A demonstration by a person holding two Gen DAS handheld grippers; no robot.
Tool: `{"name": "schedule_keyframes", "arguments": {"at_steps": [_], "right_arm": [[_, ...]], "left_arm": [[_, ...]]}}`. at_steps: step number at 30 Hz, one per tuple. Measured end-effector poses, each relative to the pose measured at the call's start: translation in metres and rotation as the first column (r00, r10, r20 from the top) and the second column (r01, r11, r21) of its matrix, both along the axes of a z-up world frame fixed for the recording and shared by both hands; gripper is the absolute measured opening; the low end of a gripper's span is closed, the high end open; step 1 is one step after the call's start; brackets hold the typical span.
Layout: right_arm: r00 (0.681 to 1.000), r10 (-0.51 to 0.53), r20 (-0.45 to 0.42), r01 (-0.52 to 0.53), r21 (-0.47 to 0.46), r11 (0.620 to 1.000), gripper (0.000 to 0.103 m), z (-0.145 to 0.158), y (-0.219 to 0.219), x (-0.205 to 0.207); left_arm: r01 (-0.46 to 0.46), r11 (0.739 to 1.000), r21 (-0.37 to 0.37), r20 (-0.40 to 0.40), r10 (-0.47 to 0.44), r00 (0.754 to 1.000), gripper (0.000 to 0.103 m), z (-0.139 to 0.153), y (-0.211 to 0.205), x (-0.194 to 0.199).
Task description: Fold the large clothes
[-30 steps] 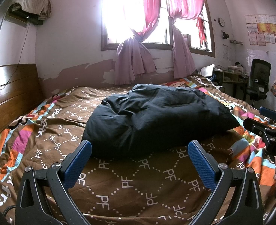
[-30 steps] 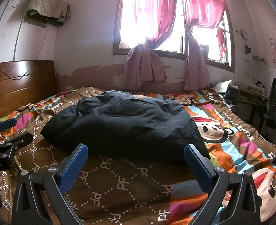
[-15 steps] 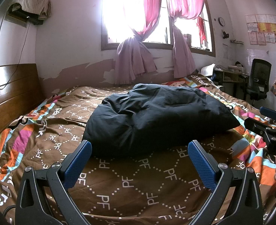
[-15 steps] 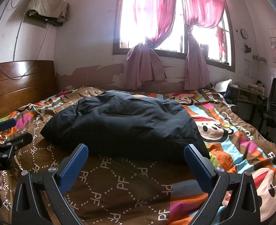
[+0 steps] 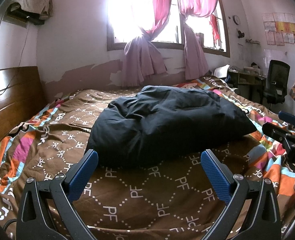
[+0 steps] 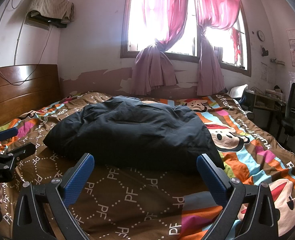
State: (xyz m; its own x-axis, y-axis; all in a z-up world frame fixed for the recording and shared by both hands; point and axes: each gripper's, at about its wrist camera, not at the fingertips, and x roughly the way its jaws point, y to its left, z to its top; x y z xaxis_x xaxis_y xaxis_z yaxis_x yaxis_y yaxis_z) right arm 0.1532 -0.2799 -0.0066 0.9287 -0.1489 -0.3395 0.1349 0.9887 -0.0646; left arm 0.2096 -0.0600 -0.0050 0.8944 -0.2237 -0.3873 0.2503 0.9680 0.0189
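a wide bed [image 5: 139, 196] under a brown patterned cover [image 6: 127, 198] with bright stripes fills most of both views, its wooden headboard [image 6: 21, 92] at the left. behind it a window [image 5: 145, 20] with knotted pink curtains [image 6: 157, 40] glares white. at the far right stand a cluttered desk [image 5: 245, 76] and a black office chair [image 5: 275, 82]; a tan cloth [image 6: 49, 6] is draped over a wall unit up high.

the black garment [image 5: 167, 122] lies in a puffy, crumpled heap in the middle of the bed, nothing on top of it.

the left gripper [image 5: 149, 170] hangs just short of its near edge, blue pads spread wide, holding nothing. the right gripper [image 6: 145, 172] is likewise wide apart and empty, close to the garment's near right corner.
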Motion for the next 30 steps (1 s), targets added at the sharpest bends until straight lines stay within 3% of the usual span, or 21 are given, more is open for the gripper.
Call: {"name": "schedule_keyframes", "arguments": {"at_steps": [12, 30], "right_arm": [[1.0, 0.001, -0.002, -0.001, 0.003, 1.0, 0.103, -0.0001, 0.0001, 0.0003], [1.0, 0.001, -0.002, -0.001, 0.002, 1.0, 0.103, -0.0001, 0.0008, 0.0001]], "left_arm": [[0.016, 0.999, 0.028, -0.028, -0.016, 0.999, 0.101, -0.0015, 0.0046, 0.0049], [0.003, 1.0, 0.004, -0.033, -0.003, 0.999, 0.101, 0.0001, 0.0085, 0.006]]}}
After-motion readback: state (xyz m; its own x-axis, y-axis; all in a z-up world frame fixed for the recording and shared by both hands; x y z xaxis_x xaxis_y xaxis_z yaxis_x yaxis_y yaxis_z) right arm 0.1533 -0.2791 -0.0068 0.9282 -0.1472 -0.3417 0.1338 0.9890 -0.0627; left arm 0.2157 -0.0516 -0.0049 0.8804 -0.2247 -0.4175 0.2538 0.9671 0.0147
